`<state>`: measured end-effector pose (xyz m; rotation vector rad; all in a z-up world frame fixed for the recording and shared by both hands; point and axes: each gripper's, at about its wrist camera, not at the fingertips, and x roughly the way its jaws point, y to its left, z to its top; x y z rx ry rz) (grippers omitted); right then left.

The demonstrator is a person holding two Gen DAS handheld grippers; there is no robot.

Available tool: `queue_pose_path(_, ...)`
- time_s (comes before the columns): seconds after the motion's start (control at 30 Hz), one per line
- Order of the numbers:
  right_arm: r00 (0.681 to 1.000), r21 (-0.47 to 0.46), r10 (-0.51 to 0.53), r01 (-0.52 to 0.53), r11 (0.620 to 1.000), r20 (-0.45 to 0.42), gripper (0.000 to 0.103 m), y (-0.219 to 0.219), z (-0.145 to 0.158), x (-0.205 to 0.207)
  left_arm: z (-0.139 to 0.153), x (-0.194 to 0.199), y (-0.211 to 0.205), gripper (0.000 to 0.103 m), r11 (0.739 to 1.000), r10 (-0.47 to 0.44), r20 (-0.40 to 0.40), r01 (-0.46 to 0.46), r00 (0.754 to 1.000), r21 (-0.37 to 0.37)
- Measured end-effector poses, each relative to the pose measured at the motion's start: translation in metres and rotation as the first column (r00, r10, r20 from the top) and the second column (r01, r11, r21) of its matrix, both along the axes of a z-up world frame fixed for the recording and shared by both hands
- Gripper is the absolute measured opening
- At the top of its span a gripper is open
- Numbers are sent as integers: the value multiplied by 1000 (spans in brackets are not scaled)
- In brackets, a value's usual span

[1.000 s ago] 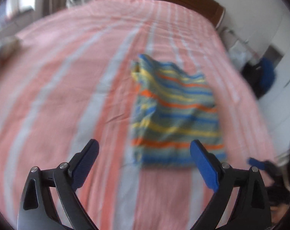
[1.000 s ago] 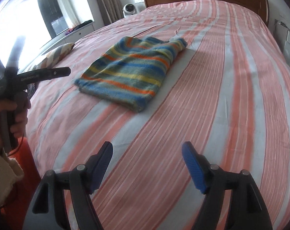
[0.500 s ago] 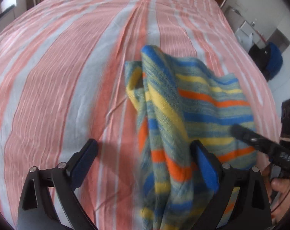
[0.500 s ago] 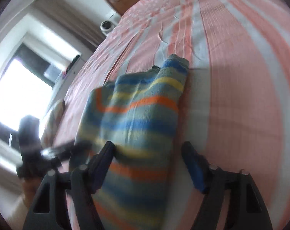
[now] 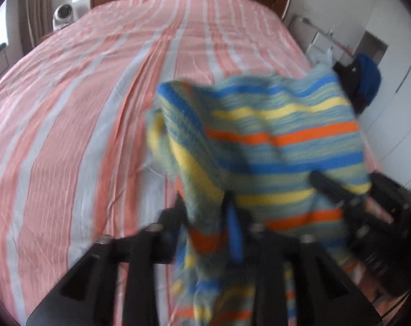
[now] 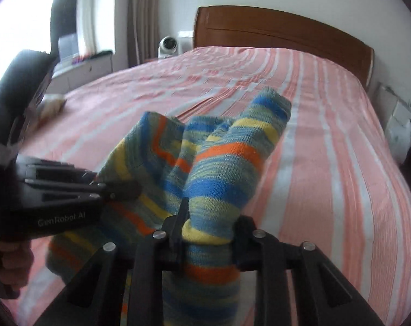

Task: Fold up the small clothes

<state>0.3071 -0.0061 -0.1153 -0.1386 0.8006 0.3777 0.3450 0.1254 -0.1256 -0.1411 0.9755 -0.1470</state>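
Observation:
A small knitted sweater (image 5: 273, 125) striped blue, yellow, orange and grey-green is bunched and partly raised off the pink striped bed (image 5: 69, 135). My left gripper (image 5: 205, 217) has its jaws closing, and a fold of the sweater's near left edge is pinched between them. My right gripper (image 6: 209, 222) is closing too, with a thick bundle of the sweater (image 6: 224, 163) squeezed between its fingers. In the right wrist view the left gripper (image 6: 116, 190) bites the cloth from the left. The right gripper (image 5: 327, 187) shows blurred at the sweater's right side.
The bed runs to a brown wooden headboard (image 6: 273, 32). A white round device (image 6: 168, 44) stands beside it near the curtain. A dark blue and black bundle (image 5: 365, 81) lies off the bed's right side. A patterned cushion (image 6: 52, 103) sits on the far left.
Both grippers came in over the folded sweater, their jaws narrowed onto its near edge, and the cloth rose off the sheet into a bunch.

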Motion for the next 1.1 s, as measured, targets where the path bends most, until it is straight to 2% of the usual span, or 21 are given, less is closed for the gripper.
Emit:
queue_pose_path(0.07,999,24,-39,40,999,-35,32,-24,-3,5,-6,-5,-5,85,998,34,2,-34,999,59)
queue_pose_path(0.1,998,2,-46,46,999,-45,58,-35,-8,6,-6,-17,-6,85,994,59,34,-62,998,87)
queue_pose_path(0.13,993,-49,-69,65,997,-91,103,-51,-18,9,-3,-27,-6,85,993,64,54,-69,996,95)
queue_pose_path(0.17,990,-45,-76,71,996,-119,99,-60,-20,10,0,-41,-3,85,992,68,77,-76,995,104)
queue_pose_path(0.2,987,7,-70,72,997,-145,98,-80,-19,5,9,-63,-4,88,987,78,120,-94,990,129)
queue_pose_path(0.27,989,63,-109,116,991,-100,99,-117,0,-23,25,-96,-11,100,970,103,190,-141,976,200)
queue_pose_path(0.33,990,51,-123,126,991,-65,102,-134,16,-47,44,-130,-24,100,951,93,261,-163,961,263)
queue_pose_path(0.4,992,7,-123,123,992,-30,103,-148,35,-87,60,-162,-39,101,947,60,305,-151,951,284)
queue_pose_path(0.47,994,-14,-104,104,994,-20,103,-152,49,-118,69,-180,-50,103,952,47,302,-134,952,274)
queue_pose_path(0.53,996,-15,-91,91,996,-5,103,-155,63,-148,76,-205,-60,103,959,73,276,-143,958,245)
queue_pose_path(0.6,995,-15,-103,103,995,-3,103,-155,75,-185,79,-226,-68,102,965,105,214,-152,971,215)
queue_pose_path(0.67,993,-13,-119,119,993,-22,103,-158,79,-206,78,-240,-79,102,960,122,174,-161,977,231)
queue_pose_path(0.77,986,1,-157,157,988,-54,103,-161,75,-245,78,-268,-91,102,948,149,171,-190,974,257)
queue_pose_path(0.83,983,-21,-170,168,985,-76,102,-159,71,-267,78,-280,-96,102,949,152,163,-190,975,251)
queue_pose_path(0.97,984,-59,-150,145,988,-94,102,-153,72,-290,83,-300,-104,102,949,153,157,-190,976,254)
queue_pose_path(1.1,988,-60,-134,129,990,-75,102,-146,88,-300,90,-313,-109,102,953,153,153,-187,976,238)
